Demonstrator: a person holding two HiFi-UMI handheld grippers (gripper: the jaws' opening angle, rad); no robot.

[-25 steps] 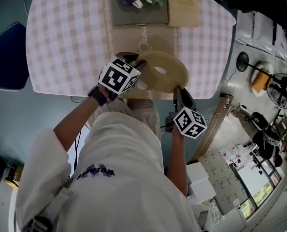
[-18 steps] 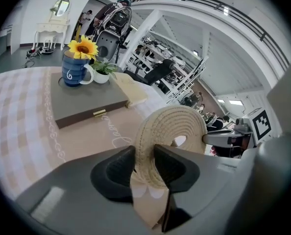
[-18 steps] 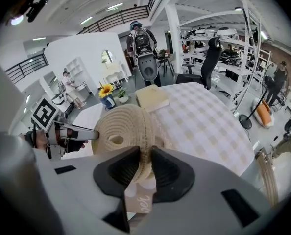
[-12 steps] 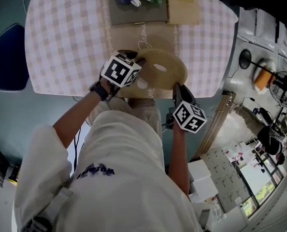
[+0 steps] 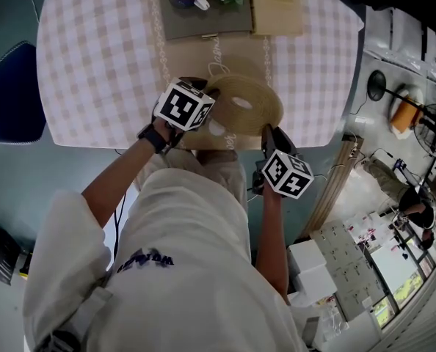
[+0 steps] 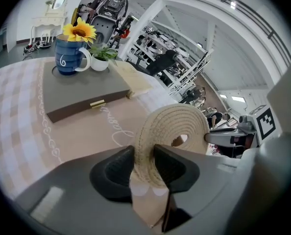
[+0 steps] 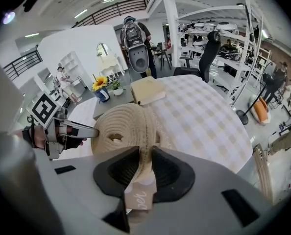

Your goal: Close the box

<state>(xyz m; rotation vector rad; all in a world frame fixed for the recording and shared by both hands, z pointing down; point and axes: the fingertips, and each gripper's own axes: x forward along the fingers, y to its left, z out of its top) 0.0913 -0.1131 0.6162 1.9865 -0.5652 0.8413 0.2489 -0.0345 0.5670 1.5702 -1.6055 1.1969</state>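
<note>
Round lid [image 6: 172, 121] of coiled pale straw, rough and matt, and a smooth beige paper tag [image 7: 138, 197]. The surface [image 5: 100, 57] wears checked woven cloth. A matt grey box [image 6: 82, 89] has a shiny brass-coloured metal clasp [image 6: 98, 103]; the mug [image 6: 69, 58] is glossy blue ceramic. The left gripper [image 6: 144, 153] has matt black plastic fingers [image 6: 175, 168] with finely ribbed pads.

The round woven box lid [image 5: 244, 103], pale straw coils with a small hole in its middle, lies nearly flat over the near edge of the desk [image 5: 93, 64]. The left tool [image 5: 209, 97] and the right tool [image 5: 268, 132] pinch its rim on opposite sides.
</note>
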